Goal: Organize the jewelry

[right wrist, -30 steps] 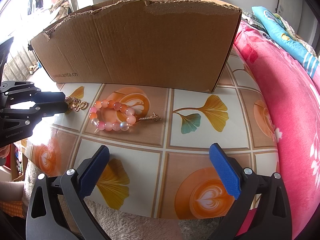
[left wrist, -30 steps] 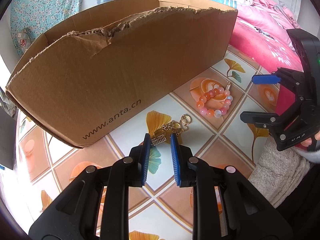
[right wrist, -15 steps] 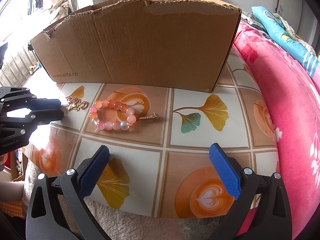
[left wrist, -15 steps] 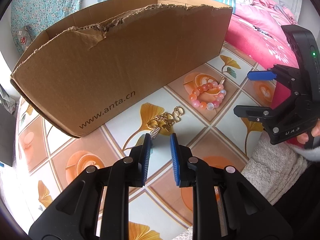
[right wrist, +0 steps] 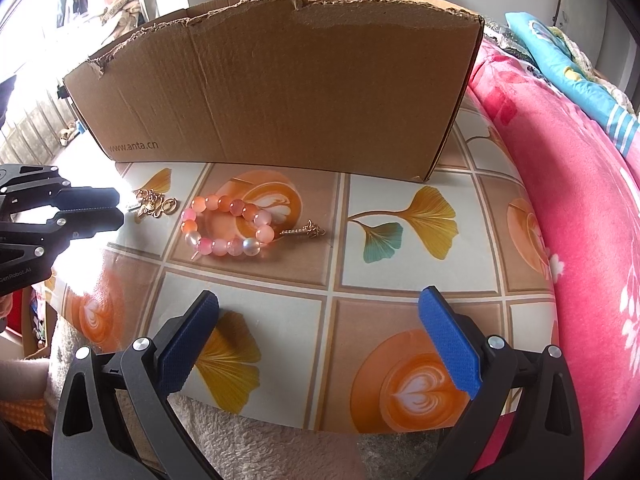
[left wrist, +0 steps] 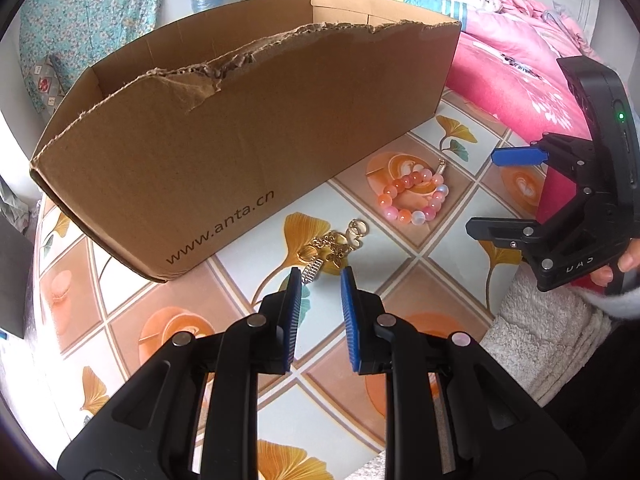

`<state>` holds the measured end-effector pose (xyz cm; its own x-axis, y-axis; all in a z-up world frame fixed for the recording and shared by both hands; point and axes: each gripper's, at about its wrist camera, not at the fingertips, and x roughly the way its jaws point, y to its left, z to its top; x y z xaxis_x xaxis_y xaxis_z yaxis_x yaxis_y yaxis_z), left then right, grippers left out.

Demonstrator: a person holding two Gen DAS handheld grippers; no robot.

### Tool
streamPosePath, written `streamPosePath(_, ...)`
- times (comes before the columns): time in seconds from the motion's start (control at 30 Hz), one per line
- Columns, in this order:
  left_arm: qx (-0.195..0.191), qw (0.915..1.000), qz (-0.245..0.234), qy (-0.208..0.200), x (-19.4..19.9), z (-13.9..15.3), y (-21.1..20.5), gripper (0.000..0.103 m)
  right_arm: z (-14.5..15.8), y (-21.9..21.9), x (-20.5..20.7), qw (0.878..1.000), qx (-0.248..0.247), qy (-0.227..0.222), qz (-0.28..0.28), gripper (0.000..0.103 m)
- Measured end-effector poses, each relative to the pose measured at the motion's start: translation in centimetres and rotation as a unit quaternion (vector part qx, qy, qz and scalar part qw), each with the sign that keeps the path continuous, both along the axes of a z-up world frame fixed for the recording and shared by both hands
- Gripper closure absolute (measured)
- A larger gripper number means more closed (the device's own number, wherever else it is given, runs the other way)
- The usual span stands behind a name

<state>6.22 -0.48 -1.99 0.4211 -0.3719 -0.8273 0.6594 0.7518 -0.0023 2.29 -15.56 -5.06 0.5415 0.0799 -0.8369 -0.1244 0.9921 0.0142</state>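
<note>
— Start at the left. What is your left gripper doing?

— My left gripper [left wrist: 320,276], black with blue ribbed pads, has its jaws a narrow gap apart and pinches nothing. In its own camera its tips sit just short of the gold chain with a butterfly charm and round clasp [left wrist: 334,246]; the chain's small ribbed silver end lies just beside the left pad [left wrist: 294,300], though I cannot tell if they touch. From my right wrist camera the same gripper [right wrist: 116,210] comes in from the left edge, tips beside the chain [right wrist: 154,205].

— Which way does the chain run?

— In the left wrist camera its long axis slants from near my left pad up and right, the clasp at the far end, toward the bracelet. It lies flat on the tiled tablecloth with ginkgo leaves and latte hearts [right wrist: 404,276], in front of the torn brown cardboard box printed www.anta.cn [right wrist: 280,92].

— And further right?

— The bracelet of pink and orange round beads [right wrist: 226,226] lies on an orange latte tile, its gold tassel charm pointing right. My right gripper [right wrist: 320,332] is spread wide, holding nothing, near the table's front edge. A pink floral quilt [right wrist: 580,208] borders the right side.
</note>
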Motion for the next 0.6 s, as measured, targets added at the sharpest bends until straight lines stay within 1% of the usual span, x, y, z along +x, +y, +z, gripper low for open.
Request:
streamPosePath(0.1, 0.007, 0.9999, -0.012, -0.006, 0.4, -0.2, -0.3, 0.084, 0.0, 0.0, 0.1, 1.0, 0.0, 0.0, 0.0, 0.006)
streamPosePath(0.17, 0.017, 0.9997, -0.015, -0.002, 0.8, -0.7, -0.5, 0.084, 0.0, 0.0, 0.1, 1.0, 0.0, 0.0, 0.0, 0.006)
streamPosePath(0.23, 0.008, 0.9999, -0.014, 0.001, 1.3, -0.7, -0.3, 0.083, 0.0, 0.0, -0.2, 1.0, 0.0, 0.0, 0.0, 0.006)
streamPosePath(0.33, 0.011, 0.9998, -0.016, 0.002, 1.5, -0.8, -0.5, 0.087, -0.1, 0.0, -0.2, 1.0, 0.0, 0.0, -0.001, 0.006)
streamPosePath(0.37, 0.013, 0.9997, -0.019, 0.002, 1.4, -0.7, -0.5, 0.091, -0.1, -0.1, -0.2, 1.0, 0.0, 0.0, -0.001, 0.006)
streamPosePath(0.4, 0.013, 0.9997, -0.022, 0.005, 1.4, -0.7, -0.6, 0.098, -0.1, -0.1, -0.1, 1.0, 0.0, -0.001, -0.001, 0.006)
streamPosePath(0.53, 0.018, 0.9996, -0.021, 0.002, 1.2, -0.7, -0.8, 0.099, -0.1, -0.1, -0.2, 1.0, 0.0, -0.001, -0.001, 0.006)
streamPosePath(0.6, 0.011, 0.9998, -0.015, 0.002, 1.0, -0.7, -0.8, 0.099, -0.1, -0.1, -0.2, 1.0, 0.0, -0.001, -0.001, 0.006)
